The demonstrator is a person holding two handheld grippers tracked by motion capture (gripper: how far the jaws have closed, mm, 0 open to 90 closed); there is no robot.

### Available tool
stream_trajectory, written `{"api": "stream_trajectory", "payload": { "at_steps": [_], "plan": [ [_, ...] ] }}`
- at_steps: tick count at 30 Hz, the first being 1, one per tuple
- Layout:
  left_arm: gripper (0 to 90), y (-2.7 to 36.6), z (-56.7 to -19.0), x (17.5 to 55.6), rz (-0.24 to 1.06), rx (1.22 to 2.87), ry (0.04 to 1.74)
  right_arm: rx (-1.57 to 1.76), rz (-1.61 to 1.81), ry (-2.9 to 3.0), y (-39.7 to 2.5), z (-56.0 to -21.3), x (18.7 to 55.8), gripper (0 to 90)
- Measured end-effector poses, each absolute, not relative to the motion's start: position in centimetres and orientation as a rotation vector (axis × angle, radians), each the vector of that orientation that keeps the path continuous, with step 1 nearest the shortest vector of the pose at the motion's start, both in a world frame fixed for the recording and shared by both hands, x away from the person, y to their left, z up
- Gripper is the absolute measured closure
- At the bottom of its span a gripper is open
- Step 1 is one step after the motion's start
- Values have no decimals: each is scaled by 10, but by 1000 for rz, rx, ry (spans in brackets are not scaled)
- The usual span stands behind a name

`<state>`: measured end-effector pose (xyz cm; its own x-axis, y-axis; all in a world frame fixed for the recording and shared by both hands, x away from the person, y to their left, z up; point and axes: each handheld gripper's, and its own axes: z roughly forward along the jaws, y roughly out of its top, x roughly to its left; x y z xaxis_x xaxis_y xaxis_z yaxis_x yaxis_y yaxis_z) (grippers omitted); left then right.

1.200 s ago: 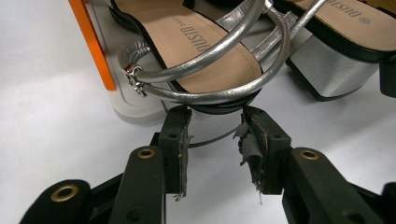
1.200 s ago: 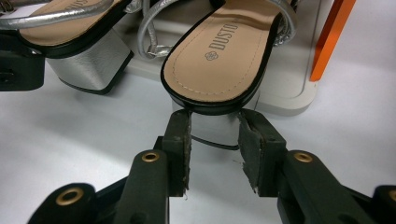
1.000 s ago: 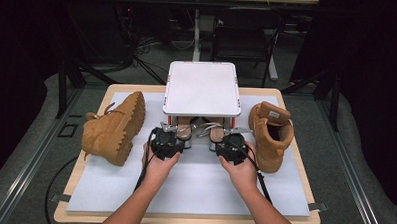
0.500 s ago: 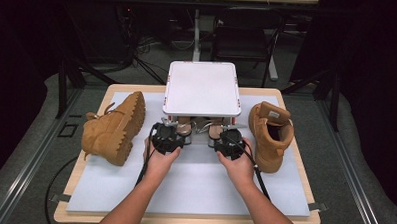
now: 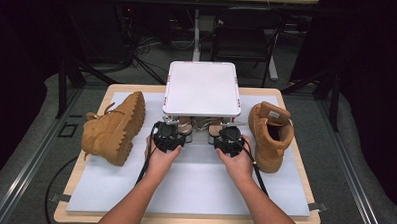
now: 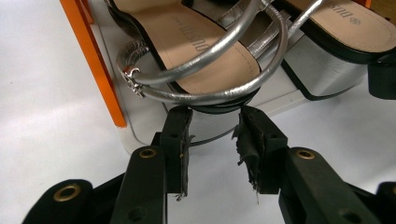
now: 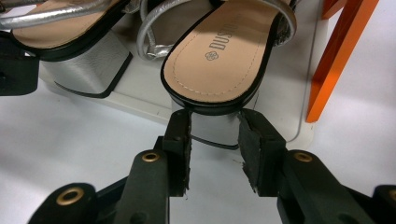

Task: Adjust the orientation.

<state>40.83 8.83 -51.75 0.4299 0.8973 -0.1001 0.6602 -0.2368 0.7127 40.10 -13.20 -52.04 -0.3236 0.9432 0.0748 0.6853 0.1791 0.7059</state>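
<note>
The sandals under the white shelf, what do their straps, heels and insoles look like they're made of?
The straps look like silver metallic faux leather; fine creases and glare show. The block heel seems wrapped in the same shiny silver covering, though its core is hidden. The insole looks like matte tan leatherette, with printed lettering and edge stitching.

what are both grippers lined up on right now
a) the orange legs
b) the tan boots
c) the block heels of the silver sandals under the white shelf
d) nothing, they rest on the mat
c: each gripper view shows open jaws flanking a silver sandal's block heel.
</note>
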Motion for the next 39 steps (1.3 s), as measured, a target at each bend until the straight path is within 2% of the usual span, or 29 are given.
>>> {"api": "stream_trajectory", "payload": {
  "at_steps": [39],
  "plan": [
    [645, 93, -520, 413, 442, 1933, 1309, 1519, 929, 2045, -129, -526, 415, 651]
  ]
}}
